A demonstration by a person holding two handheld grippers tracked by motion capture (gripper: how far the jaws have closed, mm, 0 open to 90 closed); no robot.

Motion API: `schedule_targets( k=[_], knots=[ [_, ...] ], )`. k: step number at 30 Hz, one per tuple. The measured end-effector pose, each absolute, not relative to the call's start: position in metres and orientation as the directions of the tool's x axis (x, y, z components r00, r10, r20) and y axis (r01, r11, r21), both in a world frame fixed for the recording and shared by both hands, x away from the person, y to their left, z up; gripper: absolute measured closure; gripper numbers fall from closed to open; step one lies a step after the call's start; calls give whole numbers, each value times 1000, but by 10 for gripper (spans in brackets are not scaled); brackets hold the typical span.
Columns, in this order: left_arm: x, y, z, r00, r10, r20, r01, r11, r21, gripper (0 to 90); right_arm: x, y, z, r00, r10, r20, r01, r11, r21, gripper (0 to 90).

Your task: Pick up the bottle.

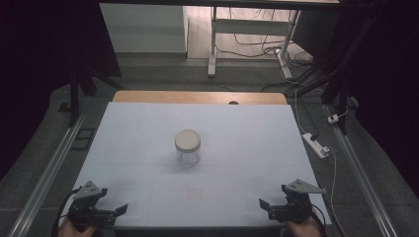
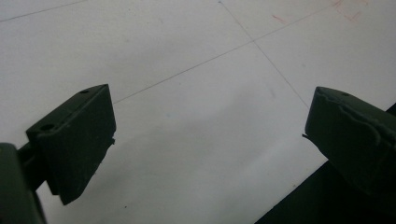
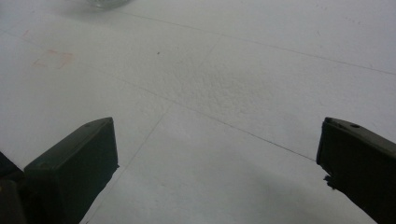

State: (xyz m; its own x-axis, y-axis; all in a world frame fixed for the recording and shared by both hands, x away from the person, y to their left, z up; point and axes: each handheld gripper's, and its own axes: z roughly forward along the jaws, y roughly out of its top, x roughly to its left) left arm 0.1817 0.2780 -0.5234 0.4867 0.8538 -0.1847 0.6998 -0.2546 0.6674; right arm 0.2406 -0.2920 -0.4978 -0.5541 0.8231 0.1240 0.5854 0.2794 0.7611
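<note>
Jar [image 1: 188, 147] stands mid-table, well apart from each hand-held gripper.

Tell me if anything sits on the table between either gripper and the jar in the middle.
Nothing visible does. The jar stands alone mid-table, lid on. The left gripper and right gripper wait at the near corners, jaws wide open, with only bare white surface between each and the jar.

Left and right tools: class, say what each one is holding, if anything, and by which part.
Nothing is held. The left tool and right tool are open near the table's front edge; the jar stands alone mid-table.
</note>
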Motion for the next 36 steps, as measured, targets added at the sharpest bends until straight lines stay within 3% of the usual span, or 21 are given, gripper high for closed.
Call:
schedule_targets(
  k=[8, 36],
  knots=[
    [182, 278, -523, 498, 847, -185, 695, -262, 669, 29, 243, -294, -499, -567, 807, 167, 603, 268, 751, 0],
    [183, 271, -518, 536, 832, -144, 655, -302, 693, 0, 241, -292, -498, -572, 809, 136, 583, 285, 761, 0]
  ],
)
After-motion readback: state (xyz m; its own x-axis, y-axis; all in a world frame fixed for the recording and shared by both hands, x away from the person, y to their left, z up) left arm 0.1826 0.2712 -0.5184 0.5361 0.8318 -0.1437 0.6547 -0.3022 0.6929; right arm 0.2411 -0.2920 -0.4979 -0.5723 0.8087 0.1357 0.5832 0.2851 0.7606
